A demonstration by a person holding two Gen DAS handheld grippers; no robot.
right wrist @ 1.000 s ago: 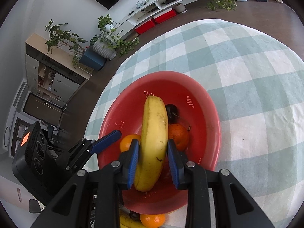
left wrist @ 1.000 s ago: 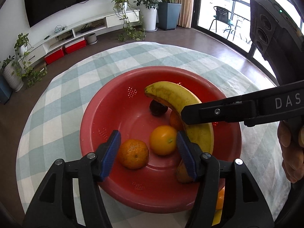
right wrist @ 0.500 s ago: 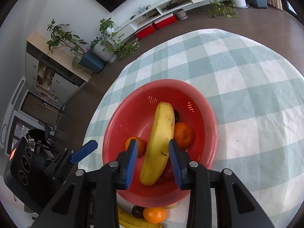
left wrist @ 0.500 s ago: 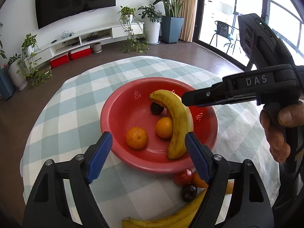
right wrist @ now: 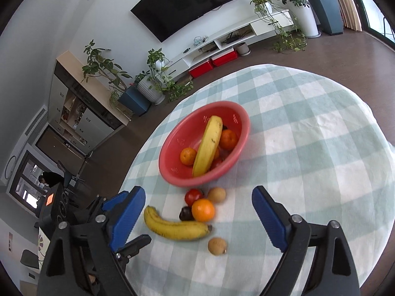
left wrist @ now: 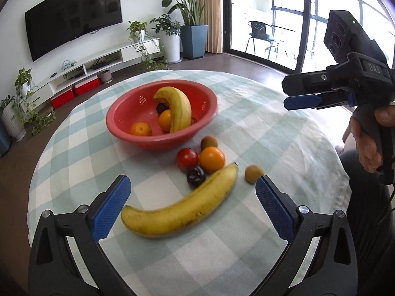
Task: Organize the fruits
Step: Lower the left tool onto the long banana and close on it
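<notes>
A: In the bowl [left wrist: 118,120], what is seen?
B: A banana [left wrist: 181,109]. Both jaws have just been opening; left gripper [left wrist: 192,206] and right gripper [right wrist: 198,213] are spread, nothing gripped.

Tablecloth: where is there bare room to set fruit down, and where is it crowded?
Bare: the tablecloth right of the red bowl, and the strip left of it. Crowded: in front of the bowl, around the banana, orange and tomato.

Black left gripper [left wrist: 192,206], blue ribbed pads [left wrist: 111,209] (silver screws)
</notes>
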